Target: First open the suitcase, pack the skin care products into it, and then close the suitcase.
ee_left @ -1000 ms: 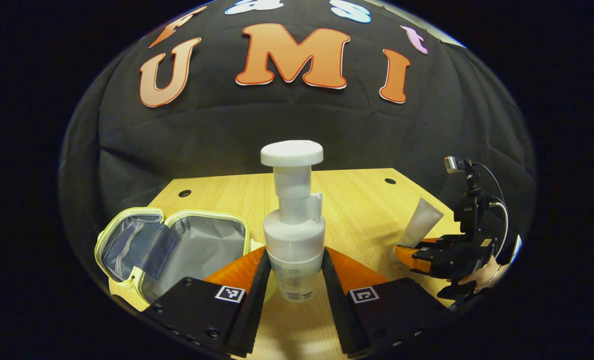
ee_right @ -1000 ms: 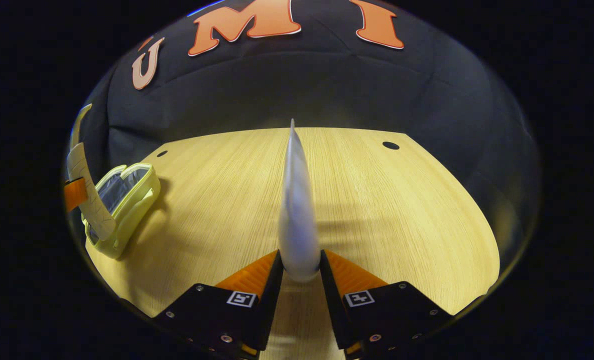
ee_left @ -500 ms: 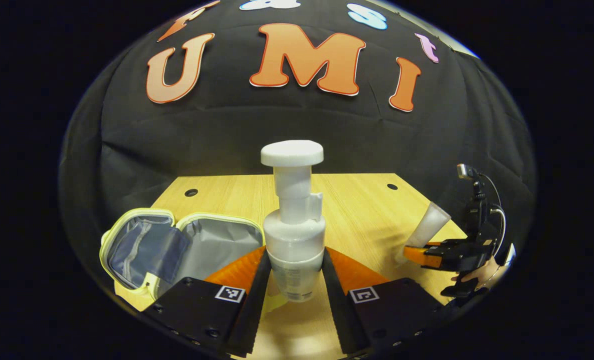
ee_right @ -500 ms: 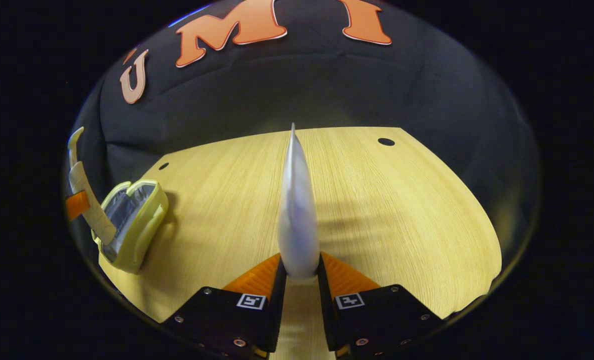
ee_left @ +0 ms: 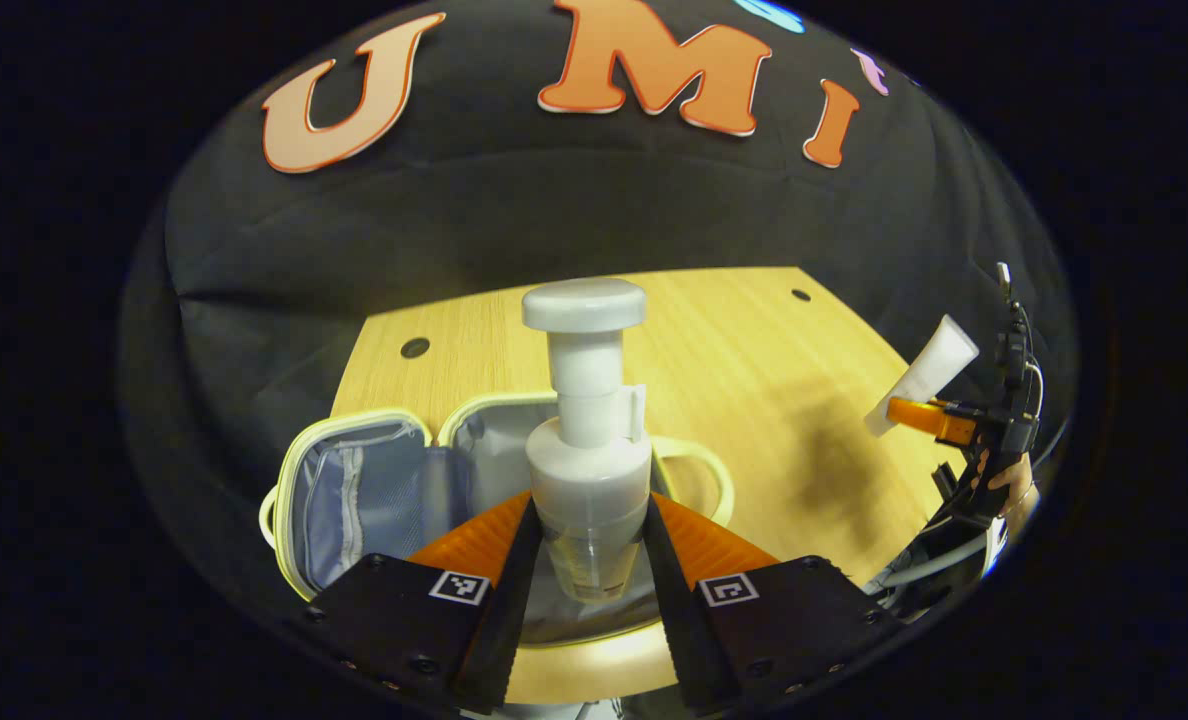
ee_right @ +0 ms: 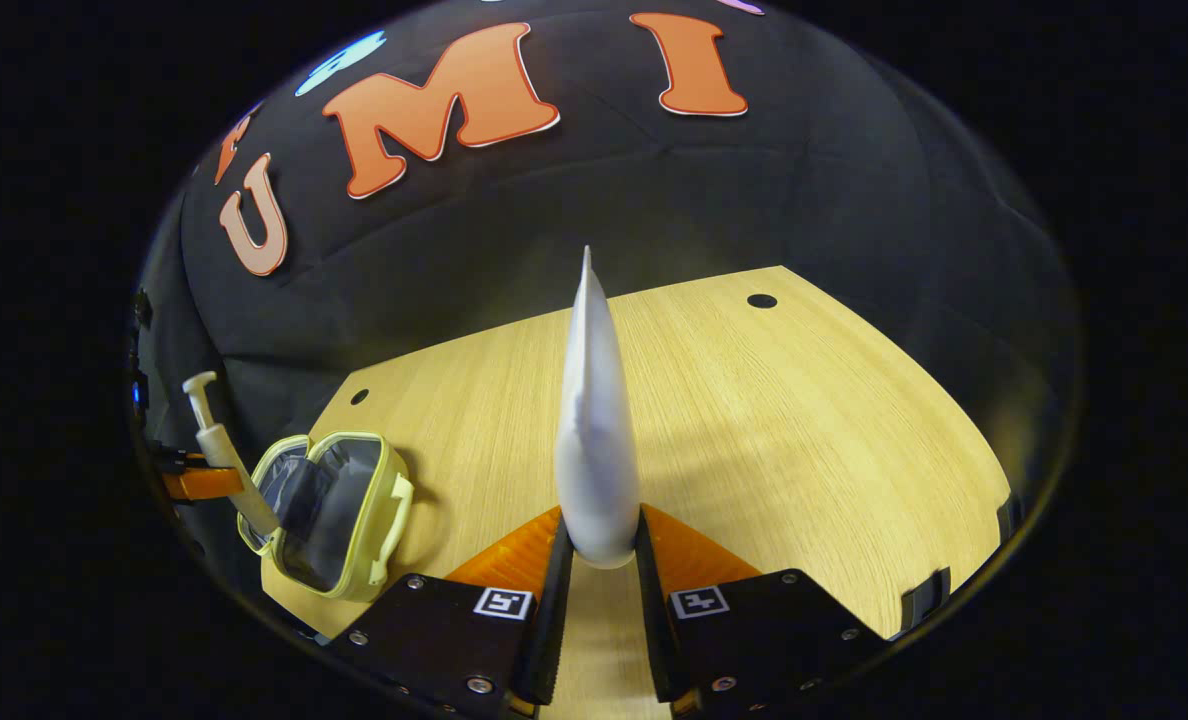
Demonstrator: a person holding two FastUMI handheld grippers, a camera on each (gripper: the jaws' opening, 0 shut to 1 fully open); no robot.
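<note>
Left gripper [ee_left: 592, 545], clamped on the pump bottle [ee_left: 587, 450], has carried it from beside to above the open suitcase [ee_left: 374, 490], ready for lowering; right gripper [ee_right: 599, 560] pinches the tube [ee_right: 594, 440], well apart.

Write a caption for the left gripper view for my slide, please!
Left claw holds a pump bottle over the open case; right claw holds a tube.

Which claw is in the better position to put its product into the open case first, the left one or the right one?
Probably the left. The left claw holds the pump bottle directly above the open case. The right claw grips the tube over bare table, away from the case.
</note>
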